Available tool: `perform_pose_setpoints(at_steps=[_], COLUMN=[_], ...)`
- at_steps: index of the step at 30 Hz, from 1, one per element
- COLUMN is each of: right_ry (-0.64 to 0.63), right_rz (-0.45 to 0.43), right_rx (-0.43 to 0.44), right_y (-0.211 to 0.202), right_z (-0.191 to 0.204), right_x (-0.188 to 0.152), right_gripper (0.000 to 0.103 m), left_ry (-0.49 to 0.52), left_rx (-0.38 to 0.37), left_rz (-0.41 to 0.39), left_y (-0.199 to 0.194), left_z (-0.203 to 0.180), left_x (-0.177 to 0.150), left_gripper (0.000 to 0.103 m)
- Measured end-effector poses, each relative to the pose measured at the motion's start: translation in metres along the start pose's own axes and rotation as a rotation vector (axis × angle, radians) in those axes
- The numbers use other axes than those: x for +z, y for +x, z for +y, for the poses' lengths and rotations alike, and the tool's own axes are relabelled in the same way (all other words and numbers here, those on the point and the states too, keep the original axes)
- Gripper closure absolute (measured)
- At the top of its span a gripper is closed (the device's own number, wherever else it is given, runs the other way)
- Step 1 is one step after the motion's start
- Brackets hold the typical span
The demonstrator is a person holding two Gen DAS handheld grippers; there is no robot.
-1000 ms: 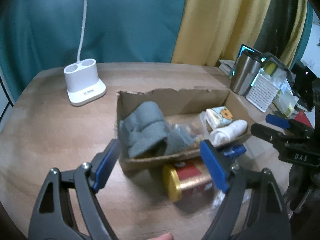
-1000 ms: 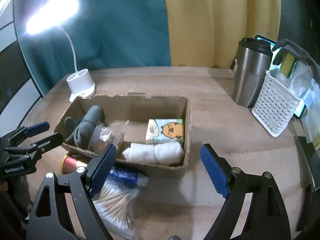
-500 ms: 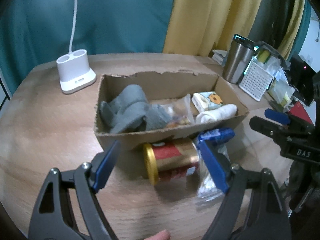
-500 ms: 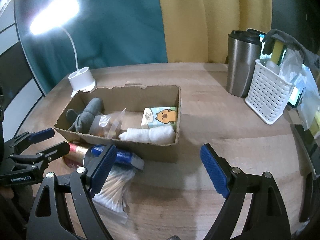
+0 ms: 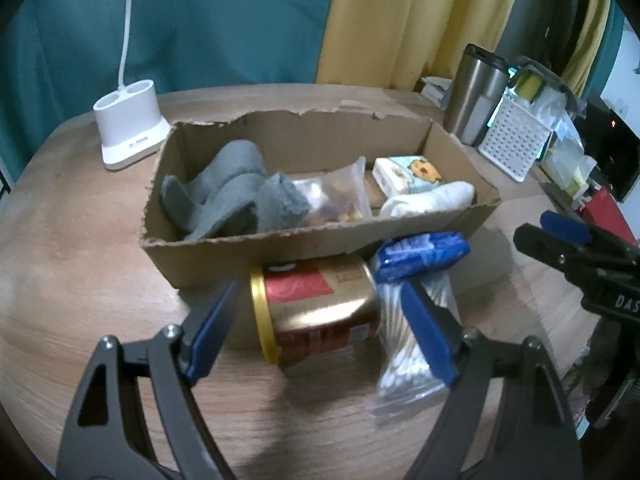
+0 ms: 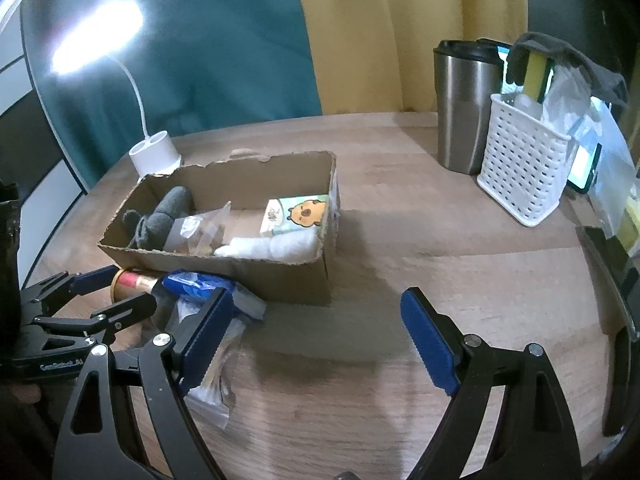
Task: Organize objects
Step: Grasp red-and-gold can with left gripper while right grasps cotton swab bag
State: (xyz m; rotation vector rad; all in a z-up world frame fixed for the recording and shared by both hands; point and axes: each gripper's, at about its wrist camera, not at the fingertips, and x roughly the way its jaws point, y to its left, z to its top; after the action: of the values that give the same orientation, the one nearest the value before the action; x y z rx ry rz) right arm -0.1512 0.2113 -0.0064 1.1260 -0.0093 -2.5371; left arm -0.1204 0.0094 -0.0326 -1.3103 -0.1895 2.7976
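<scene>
Right now your left gripper [image 5: 318,326] has its jaws wide apart, straddling the red-and-gold can [image 5: 316,310] lying on its side on the wooden table [image 5: 72,272], nothing clamped. Your right gripper [image 6: 316,338] is spread open too, over bare wood beside the cardboard box [image 6: 280,274].

Left wrist view gives you the can's full side and gold rim, the blue packet [image 5: 420,254] resting against the box front, and the cotton swab bag [image 5: 404,344] partly behind the right pad. Right wrist view only shows the can's end, but adds the lit lamp head [image 6: 98,42], steel tumbler [image 6: 464,108] and white basket [image 6: 520,176] clearly. Box holds a grey cloth [image 5: 232,192], a clear snack bag [image 5: 336,196], a cartoon tissue pack [image 5: 408,170] and a white rolled towel [image 5: 428,200].

Versus half a second ago, your left gripper has come closer to the can, which looks larger between the pads; your right gripper has swung right, box further left in frame. Both point forward and slightly down at the table.
</scene>
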Motion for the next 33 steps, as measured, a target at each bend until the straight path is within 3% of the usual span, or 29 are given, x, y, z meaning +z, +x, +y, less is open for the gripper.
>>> perform_pose_setpoints(at_steps=[3,5,14,33], right_ry=[0.005,0.004,-0.021,-0.083], right_rz=[0.006,0.011,0.037,0.122], right_rx=[0.001,0.002,0.015,0.047], right_y=[0.002,0.003,0.008,0.030], right_z=[0.000,0.001,0.021,0.079], right_x=[-0.002,-0.003,-0.006,-0.018], right_gripper=[0.015,0.015,0.015,0.015], left_ry=[0.009,0.018,0.013,-0.026], left_rx=[-0.004,-0.007,-0.046,-0.056], left_rz=[-0.003,0.003,-0.013,-0.064], left_y=[0.002,0.003,-0.005,-0.034], left_z=[0.000,0.000,0.012,0.054], left_x=[-0.003,-0.004,-0.011,-0.027], left_gripper=[0.021,0.034,0.035,0.035])
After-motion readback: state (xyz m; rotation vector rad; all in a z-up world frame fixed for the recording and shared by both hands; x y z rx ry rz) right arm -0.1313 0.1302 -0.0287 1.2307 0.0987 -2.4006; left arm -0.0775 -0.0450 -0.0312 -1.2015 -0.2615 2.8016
